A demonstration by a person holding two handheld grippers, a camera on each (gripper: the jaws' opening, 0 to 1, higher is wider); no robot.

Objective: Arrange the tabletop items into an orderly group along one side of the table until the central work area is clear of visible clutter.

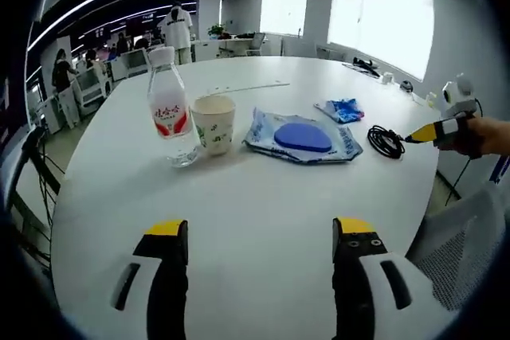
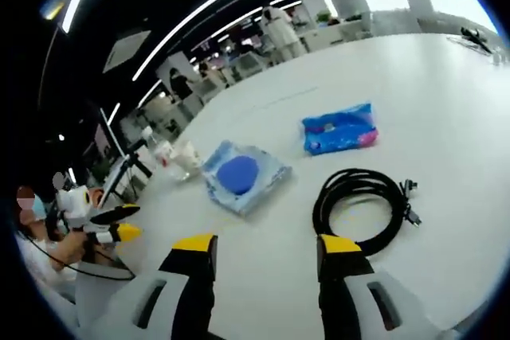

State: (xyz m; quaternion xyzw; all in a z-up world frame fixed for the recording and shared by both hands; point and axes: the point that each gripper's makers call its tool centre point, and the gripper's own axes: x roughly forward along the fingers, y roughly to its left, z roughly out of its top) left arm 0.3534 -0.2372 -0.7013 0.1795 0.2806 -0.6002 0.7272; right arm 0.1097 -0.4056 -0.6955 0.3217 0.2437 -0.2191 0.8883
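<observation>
Five items lie on the white round table [image 1: 263, 197], and I go through them from left to right as the left gripper view shows them. First stands a plastic water bottle [image 1: 168, 103] with a white cap and a red and white label, upright, and just beside it on the right stands a paper cup [image 1: 213, 123], also upright, so close that the two seem to touch. Next, near the cup, a flat transparent bag with a blue round pad inside [image 1: 301, 138] lies on the table. A smaller blue packet [image 1: 341, 109] lies behind it, a little to the right and apart from it. Further right, near the table edge, a coiled black cable [image 1: 386, 142] lies flat. The left gripper [image 1: 259, 232] hovers over the bare near part of the table with its yellow-tipped jaws wide apart and nothing between them. In the right gripper view, the right gripper [image 2: 265, 248] is also spread open and holds nothing; the black cable is just in front of its right jaw, the blue packet beyond it, and the bag with the pad further left.
</observation>
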